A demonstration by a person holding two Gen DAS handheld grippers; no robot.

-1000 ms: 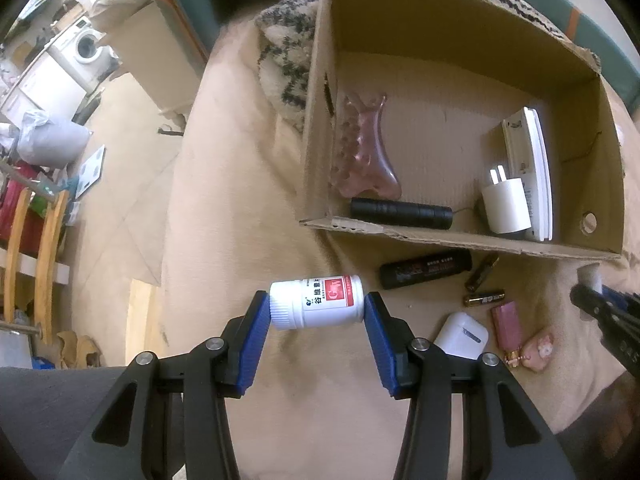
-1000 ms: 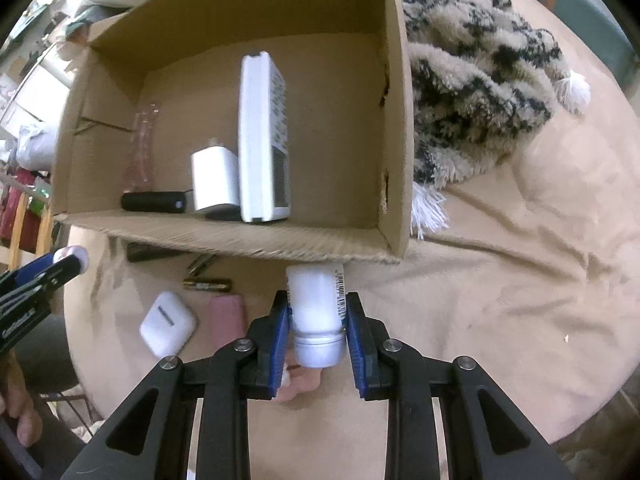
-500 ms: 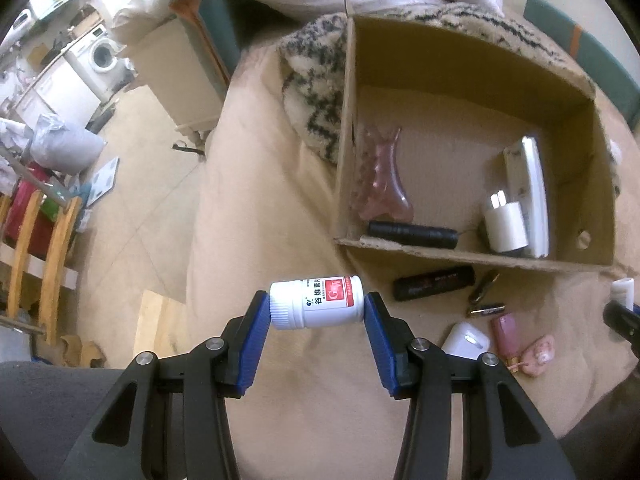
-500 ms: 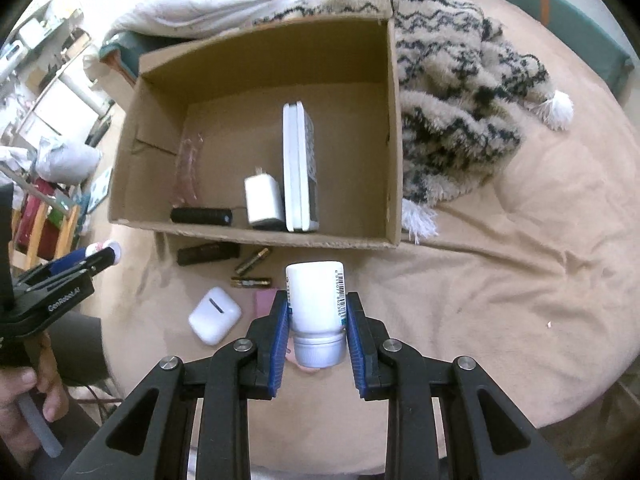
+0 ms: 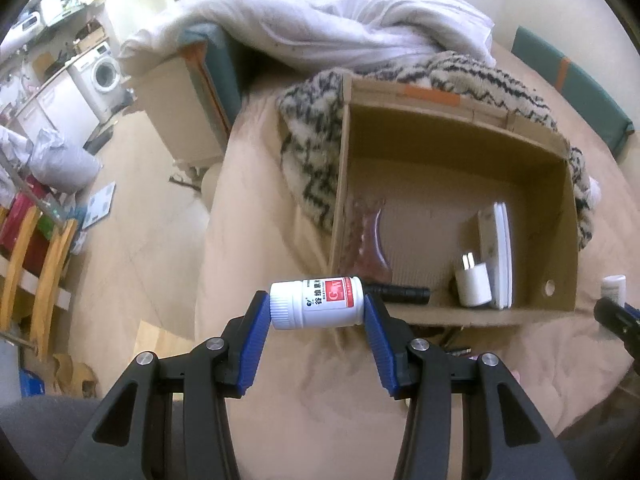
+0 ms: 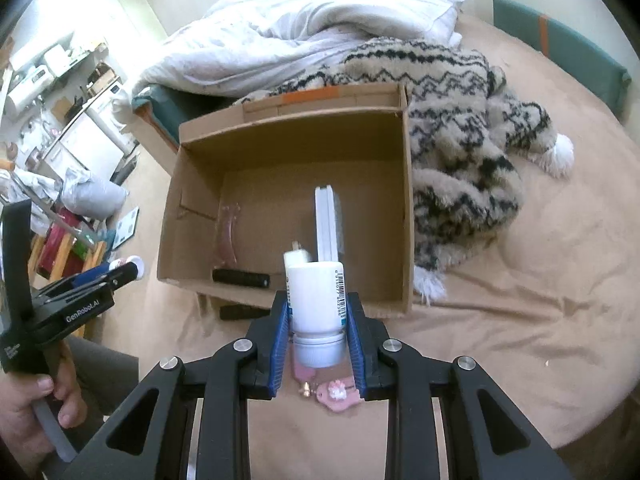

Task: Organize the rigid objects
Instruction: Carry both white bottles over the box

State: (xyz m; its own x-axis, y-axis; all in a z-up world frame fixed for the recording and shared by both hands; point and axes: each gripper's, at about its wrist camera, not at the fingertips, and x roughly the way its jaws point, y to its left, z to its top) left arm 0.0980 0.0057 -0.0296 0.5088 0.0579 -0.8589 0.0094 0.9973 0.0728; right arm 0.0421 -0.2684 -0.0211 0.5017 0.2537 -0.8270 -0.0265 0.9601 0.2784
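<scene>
- Bottles filled both our grippers: the left gripper [image 5: 317,316] was clamped end to end on a white plastic pill bottle with a red label [image 5: 318,302], lying sideways between the blue pads, cap to the left.
- The right gripper [image 6: 319,324] was clamped on the sides of a second white plastic bottle with a barcode strip [image 6: 316,300], its ribbed cap pointing back toward the camera.
- We held both bottles in the air above the tan bedspread [image 6: 520,320], just short of the near wall of the open brown cardboard box [image 5: 568,240].
- Inside the box we saw a translucent pink scraping tool [image 5: 370,240] by the left wall, a black cylindrical stick [image 5: 400,291] along the near wall, a white wall charger with metal prongs [image 5: 472,284], and a flat white device standing on edge [image 5: 500,256] beside the charger.
- Outside the box, on the bedspread, lay a black bar-shaped object [image 6: 244,312] by the near wall and a pink charm on a keyring [image 6: 336,396] under the right gripper.
- A cream knitted blanket with black zigzags [image 6: 460,160] lay against the box's far and right sides.
</scene>
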